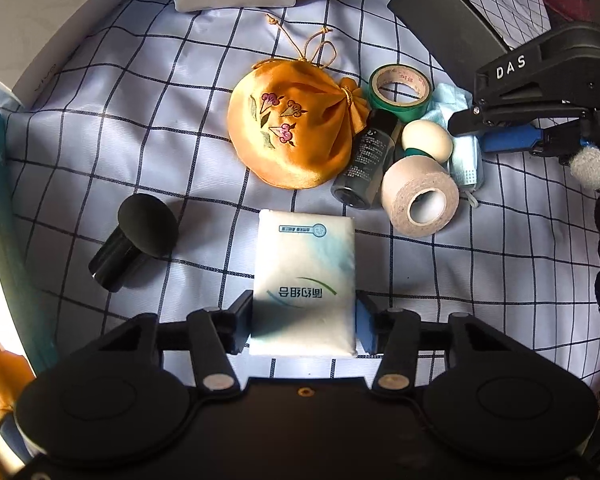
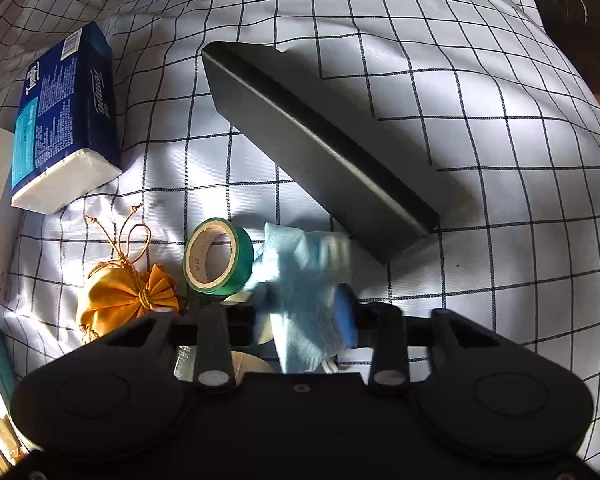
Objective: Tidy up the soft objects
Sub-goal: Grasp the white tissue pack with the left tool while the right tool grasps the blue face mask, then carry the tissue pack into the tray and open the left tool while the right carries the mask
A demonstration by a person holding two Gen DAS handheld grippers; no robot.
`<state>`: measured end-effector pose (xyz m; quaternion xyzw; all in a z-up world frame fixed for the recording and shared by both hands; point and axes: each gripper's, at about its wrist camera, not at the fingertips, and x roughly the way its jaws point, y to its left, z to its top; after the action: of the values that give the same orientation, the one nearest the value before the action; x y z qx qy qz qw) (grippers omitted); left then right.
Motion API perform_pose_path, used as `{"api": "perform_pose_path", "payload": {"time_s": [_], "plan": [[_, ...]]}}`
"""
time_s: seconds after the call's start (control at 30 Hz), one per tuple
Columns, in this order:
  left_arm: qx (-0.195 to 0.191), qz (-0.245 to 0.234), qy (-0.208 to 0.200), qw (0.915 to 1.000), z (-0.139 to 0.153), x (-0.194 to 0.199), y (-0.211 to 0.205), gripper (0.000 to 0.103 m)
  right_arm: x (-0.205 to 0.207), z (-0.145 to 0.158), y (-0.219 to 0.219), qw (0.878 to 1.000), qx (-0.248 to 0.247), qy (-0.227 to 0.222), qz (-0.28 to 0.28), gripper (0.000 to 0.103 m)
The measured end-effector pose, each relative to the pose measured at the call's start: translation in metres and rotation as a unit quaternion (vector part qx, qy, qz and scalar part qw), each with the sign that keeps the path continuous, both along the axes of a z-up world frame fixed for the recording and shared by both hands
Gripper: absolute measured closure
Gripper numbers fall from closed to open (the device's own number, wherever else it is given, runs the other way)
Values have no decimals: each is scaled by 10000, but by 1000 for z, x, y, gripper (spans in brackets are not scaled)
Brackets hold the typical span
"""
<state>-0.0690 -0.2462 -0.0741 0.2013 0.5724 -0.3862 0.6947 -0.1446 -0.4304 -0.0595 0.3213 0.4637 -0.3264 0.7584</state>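
Left wrist view: the left gripper (image 1: 303, 322) clamps the white tissue pack (image 1: 305, 280), which lies on the checked cloth (image 1: 140, 128) just below the orange pouch (image 1: 288, 132).

Right wrist view: the right gripper (image 2: 306, 316) is closed on the blue face mask (image 2: 304, 292), right of the green tape roll (image 2: 218, 256).

Checked sheet (image 2: 480, 128) — pouch (image 1: 288, 136), tapes.

Both wrist views steep, close, sharing green tape (image 1: 400, 88)
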Motion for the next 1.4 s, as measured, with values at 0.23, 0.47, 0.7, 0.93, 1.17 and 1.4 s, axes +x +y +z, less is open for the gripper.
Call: {"api": "perform_pose_path", "payload": {"time_s": [0.23, 0.47, 0.7, 0.93, 1.17, 1.4], "plan": [[-297, 161, 56, 9994, 28, 5, 15, 55, -11, 26, 6, 9990, 49, -443, -75, 95], [-410, 341, 14, 9986, 43, 11, 34, 55, -17, 42, 10, 9964, -153, -721, -410, 78], [-381, 412, -30, 9984, 44, 13, 50, 55, -3, 21, 2, 9974, -423, -359, -469, 51], [-491, 481, -54, 9976, 51, 19, 60, 55, -7, 0, -14, 9953, 74, -469, -839, 49], [-507, 555, -33, 9972, 53, 23, 61, 55, 6, -10, -15, 9959, 67, -236, -870, 48], [-488, 609, -66, 9969, 55, 26, 62, 55, 14, -15, -10, 9978, -86, 51, -650, 51]]}}
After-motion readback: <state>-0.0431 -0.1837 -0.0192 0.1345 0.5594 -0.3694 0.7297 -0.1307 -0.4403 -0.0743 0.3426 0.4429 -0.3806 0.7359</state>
